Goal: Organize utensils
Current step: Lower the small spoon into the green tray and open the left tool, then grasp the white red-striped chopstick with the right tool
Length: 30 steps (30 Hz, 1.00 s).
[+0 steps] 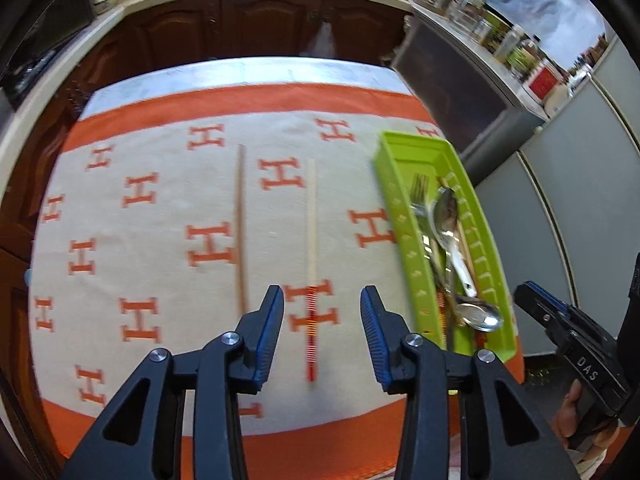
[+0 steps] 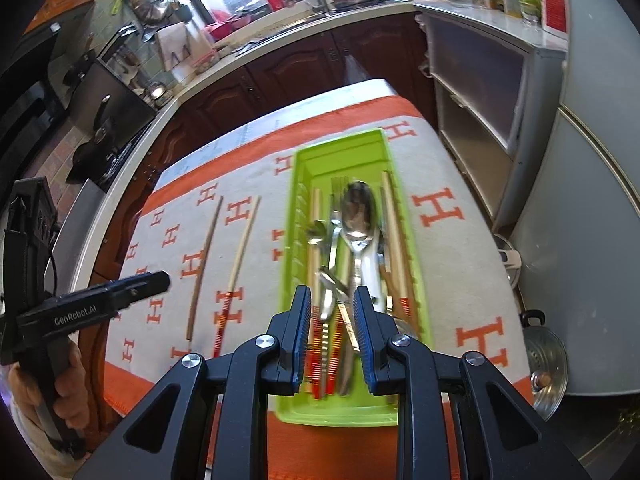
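A lime-green utensil tray lies on the right of an orange-and-cream cloth. It holds spoons, a fork and chopsticks. Two chopsticks lie loose on the cloth: a brown one and a pale one with a red striped end. My left gripper is open and empty above the striped end. My right gripper is open and empty above the tray's near end. Each gripper shows in the other's view, the right and the left.
The cloth covers a small table. Dark wooden cabinets and a counter run behind it. A grey shelf unit with jars stands at the right. A steel lidded pot sits on the floor at the right.
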Motion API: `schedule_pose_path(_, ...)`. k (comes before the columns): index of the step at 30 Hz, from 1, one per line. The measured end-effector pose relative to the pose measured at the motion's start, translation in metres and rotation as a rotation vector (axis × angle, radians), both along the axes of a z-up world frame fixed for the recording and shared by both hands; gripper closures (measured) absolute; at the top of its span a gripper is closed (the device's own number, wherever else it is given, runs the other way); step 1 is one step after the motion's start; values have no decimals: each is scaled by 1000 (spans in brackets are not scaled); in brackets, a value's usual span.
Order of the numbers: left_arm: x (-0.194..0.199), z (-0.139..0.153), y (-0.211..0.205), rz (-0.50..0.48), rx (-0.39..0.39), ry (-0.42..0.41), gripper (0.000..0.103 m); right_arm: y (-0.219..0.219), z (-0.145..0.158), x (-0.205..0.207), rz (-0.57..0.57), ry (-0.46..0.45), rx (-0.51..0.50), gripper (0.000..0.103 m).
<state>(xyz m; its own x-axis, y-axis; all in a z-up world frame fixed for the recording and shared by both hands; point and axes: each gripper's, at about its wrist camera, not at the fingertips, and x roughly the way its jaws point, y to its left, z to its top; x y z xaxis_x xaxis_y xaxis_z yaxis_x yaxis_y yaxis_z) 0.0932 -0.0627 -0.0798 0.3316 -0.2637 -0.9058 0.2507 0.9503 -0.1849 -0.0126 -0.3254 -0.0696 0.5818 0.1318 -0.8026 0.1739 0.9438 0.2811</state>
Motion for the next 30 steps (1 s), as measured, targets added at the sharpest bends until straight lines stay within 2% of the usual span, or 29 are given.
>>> schedule_pose_path(3,6,6,27,50,12,-28,59,17,8,11,44,-2,9,81)
schedule_pose_path(6,14,4,52,91,13,-30,59,42,16,29,111,5,12,81)
schedule_pose_path(11,24,-4,70,118,34,-35,58,84,10,65,182,54,4,81)
schedule_pose_path(14,31,-22,77,128,81,-44,49,107,-7,92,201,108,-19,79)
schedule_pose_path(17,35,-41,81,133,105,-24,49,122,-32,114,200,161,-36,79)
schedule_pose_path(23,42,-72,89,141,92,30,49,145,-75,139,203,225,-43,79)
schedule_pose_path(29,46,-84,94,148,71,52,49,165,-109,149,214,284,-133,78)
schedule_pose_path(30,46,-85,94,150,66,53,49,168,-110,148,212,261,-156,77)
